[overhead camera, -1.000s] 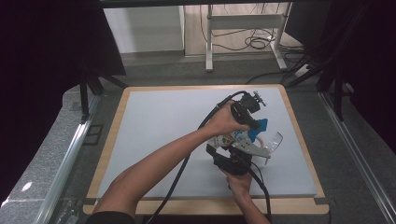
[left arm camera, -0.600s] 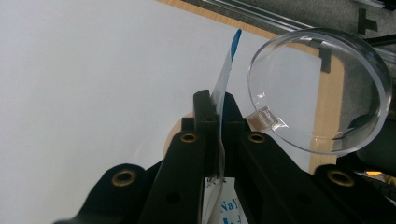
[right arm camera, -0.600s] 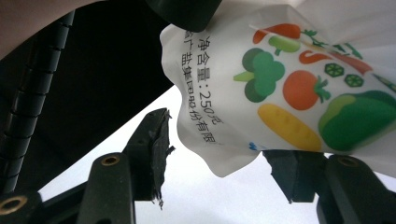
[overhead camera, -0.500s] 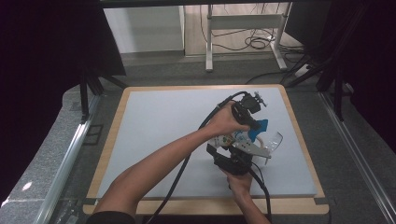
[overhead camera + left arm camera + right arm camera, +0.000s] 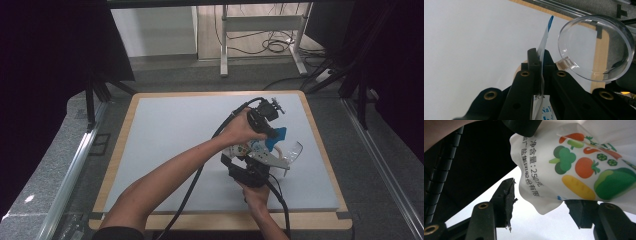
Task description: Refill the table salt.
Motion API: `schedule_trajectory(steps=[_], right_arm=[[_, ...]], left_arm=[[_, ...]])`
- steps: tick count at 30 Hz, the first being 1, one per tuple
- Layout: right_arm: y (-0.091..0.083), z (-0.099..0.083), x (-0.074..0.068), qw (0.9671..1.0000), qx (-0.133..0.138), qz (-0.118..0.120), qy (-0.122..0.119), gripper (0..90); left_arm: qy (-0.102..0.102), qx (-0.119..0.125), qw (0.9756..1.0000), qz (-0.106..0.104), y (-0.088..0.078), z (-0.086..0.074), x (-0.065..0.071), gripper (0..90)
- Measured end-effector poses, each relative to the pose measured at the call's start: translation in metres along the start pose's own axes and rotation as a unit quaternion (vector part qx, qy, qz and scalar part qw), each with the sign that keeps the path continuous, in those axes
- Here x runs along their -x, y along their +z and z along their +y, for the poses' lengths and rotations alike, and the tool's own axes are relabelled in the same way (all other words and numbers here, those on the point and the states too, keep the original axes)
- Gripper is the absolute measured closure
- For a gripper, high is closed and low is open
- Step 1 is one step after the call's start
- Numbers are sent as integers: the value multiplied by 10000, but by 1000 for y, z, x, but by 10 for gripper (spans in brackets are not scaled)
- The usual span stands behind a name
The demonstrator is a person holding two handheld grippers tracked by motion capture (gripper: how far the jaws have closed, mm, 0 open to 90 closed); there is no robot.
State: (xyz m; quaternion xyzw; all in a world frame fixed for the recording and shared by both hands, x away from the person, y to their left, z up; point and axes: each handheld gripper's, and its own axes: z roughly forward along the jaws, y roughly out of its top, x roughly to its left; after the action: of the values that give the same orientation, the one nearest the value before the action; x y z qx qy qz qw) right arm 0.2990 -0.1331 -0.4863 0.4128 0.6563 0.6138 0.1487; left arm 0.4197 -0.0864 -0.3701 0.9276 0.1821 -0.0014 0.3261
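Desk [image 5: 165,150], pale sheet on wood frame, carries the work at its right-centre. Pouch [image 5: 584,167]: white printed packet w/ vegetable pictures and a blue upper corner, held up off the desk between both grippers, approx. over the clear dish. Handling (judged): light, soft film, creases easily, smooth and prob. slippery; contents shift, so the body sags away from any pinch. Best hold is the flat sealed edge or a corner, not the bulging middle. Orientation: in left gripper view pouch is seen edge-on, long axis running away from the jaws toward the blue tip; in high view the blue corner points to the desk's far right.

Clear dish [image 5: 596,47]: round, transparent, w/ small tab at rim; lies on desk just beside the pouch. Rigid, prob. brittle.

Left gripper [image 5: 541,62]: jaws clamped tight on pouch's thin edge.

Right gripper [image 5: 544,202]: jaws part-open, lower pouch corner betw. them, pads not clearly pressing.
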Motion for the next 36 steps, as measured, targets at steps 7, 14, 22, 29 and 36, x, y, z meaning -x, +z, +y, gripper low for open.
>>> schedule_trajectory(steps=[7,14,22,29,36], right_arm=[[1,0,-1,10000,36,-41,39,432],[3,-1,-2,10000,12,-83,0,435],[4,-1,-2,10000,25,-74,17,435],[3,0,0,9999,36,-90,29,434],[2,0,1,9999,67,-116,48,433]], left_arm=[[16,-9,10000,-3,0,0,0,900],[3,45,10000,-18,-2,-3,-3,900],[-15,61,10000,9,-2,-2,-3,900],[24,-13,10000,-5,2,0,-3,900],[31,-26,10000,-7,4,2,-1,900]])
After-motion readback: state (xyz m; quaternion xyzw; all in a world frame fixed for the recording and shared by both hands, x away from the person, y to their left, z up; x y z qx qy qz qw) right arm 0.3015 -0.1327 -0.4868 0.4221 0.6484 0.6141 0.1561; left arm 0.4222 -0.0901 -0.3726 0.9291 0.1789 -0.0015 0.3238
